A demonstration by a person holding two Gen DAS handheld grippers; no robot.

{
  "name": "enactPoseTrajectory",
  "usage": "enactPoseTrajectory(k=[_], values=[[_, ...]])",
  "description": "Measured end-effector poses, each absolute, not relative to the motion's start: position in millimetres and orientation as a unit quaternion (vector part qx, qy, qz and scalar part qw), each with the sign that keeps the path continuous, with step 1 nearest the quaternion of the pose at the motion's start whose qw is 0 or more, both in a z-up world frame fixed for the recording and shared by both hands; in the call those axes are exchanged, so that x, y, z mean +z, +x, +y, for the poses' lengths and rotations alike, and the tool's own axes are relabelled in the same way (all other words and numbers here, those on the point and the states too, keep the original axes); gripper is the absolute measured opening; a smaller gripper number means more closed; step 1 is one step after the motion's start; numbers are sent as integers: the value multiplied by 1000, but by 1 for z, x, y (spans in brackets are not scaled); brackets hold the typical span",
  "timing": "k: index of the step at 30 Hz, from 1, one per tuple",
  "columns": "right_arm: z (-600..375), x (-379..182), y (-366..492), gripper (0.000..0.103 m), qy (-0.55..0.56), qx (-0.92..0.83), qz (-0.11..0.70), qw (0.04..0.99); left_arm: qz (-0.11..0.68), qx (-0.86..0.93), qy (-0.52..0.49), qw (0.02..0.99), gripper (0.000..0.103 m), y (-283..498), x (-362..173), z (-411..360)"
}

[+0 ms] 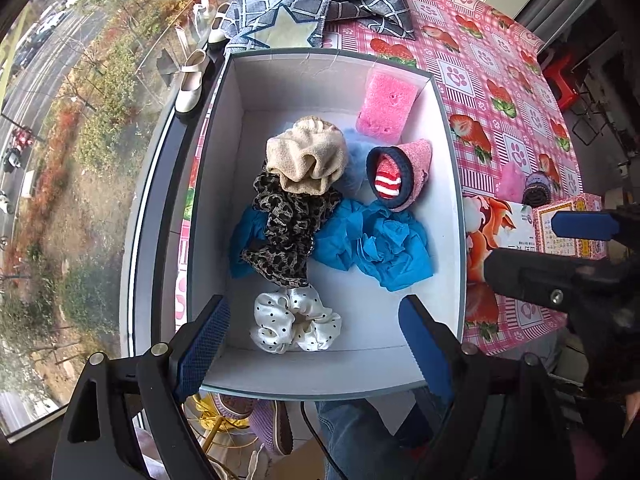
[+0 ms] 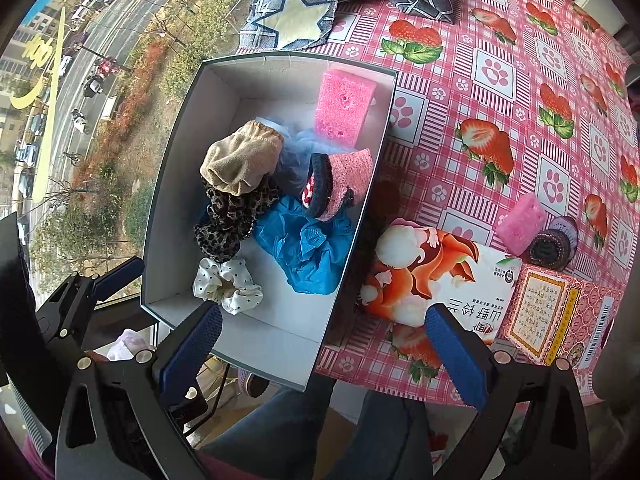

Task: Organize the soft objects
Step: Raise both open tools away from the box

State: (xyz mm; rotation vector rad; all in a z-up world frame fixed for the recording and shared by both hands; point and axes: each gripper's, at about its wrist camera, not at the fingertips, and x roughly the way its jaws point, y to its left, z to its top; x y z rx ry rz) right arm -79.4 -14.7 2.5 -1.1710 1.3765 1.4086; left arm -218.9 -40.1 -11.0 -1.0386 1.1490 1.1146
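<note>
Both the left gripper (image 1: 316, 344) and the right gripper (image 2: 324, 340) hung with jaws spread wide, nothing between them — the left over the white box (image 1: 452, 184), the right over the box's edge and the tablecloth (image 2: 500, 120). Inside lay a polka-dot scrunchie (image 1: 296, 326), blue cloth (image 1: 384, 248), leopard fabric (image 1: 288, 228), a beige sock (image 1: 308, 160) and a pink sponge (image 1: 387, 104) — a second pink sponge (image 2: 520, 220) sat out on the cloth.

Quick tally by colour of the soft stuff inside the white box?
Pink: 2, sponge and knit piece
Blue: 2, crumpled blue cloth and pale blue fluff
Beige: 1, beige cloth
Leopard print: 1, leopard scarf
White with black dots: 1, scrunchie
Total: 7
</note>
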Motion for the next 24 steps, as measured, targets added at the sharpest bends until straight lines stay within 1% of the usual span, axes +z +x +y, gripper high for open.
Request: enactPoseTrajectory(k=[19, 24], values=[[-19, 10, -83, 102, -452, 563, 550, 420, 489, 480, -443, 579, 88, -225, -5, -38], [-19, 12, -83, 102, -451, 563, 550, 420, 455, 487, -452, 592, 88, -236, 3, -37]])
